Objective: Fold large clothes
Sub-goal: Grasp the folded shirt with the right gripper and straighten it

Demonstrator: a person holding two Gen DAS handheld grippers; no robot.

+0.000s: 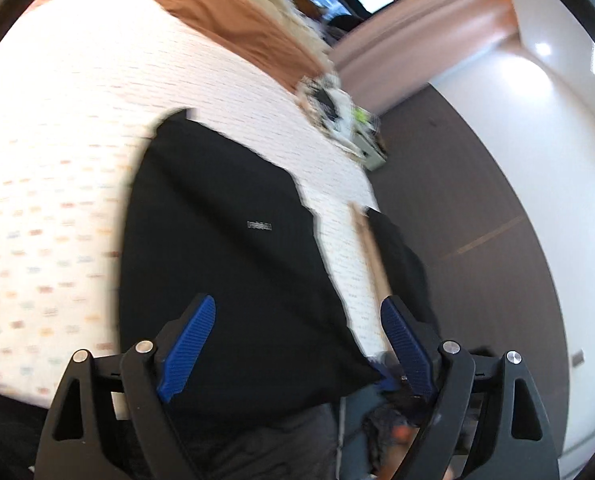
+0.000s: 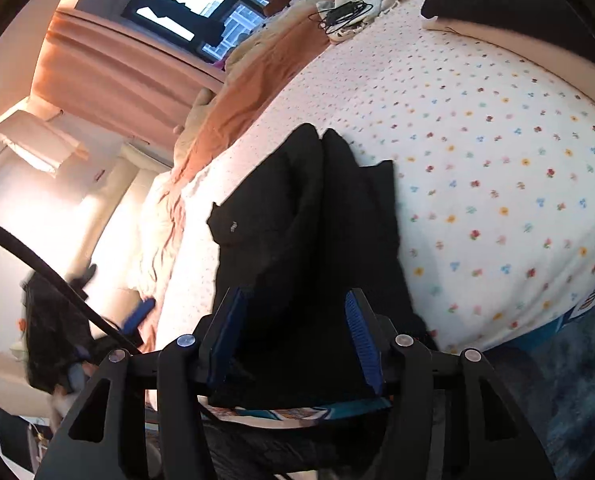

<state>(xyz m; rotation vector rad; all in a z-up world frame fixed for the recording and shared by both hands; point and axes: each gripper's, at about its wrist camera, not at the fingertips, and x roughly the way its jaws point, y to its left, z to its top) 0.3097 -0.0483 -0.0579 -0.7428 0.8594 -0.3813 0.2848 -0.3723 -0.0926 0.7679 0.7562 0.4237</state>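
1. Across the frame's middle, the floral bedsheet (image 2: 497, 168) carries the black garment (image 2: 309, 232), bunched in lengthwise folds in the right wrist view.
2. Low in each view, the left gripper (image 1: 297, 336) stands wide open and the right gripper (image 2: 293, 332) part open; neither pinches cloth.
3. Judged step: regrasping between folds. Next, each gripper needs a near hem corner.
4. No containers show.

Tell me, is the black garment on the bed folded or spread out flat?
Folded, at least partly. The black garment lies on the flowered sheet as a narrow doubled bundle with rolled layers, not flat.
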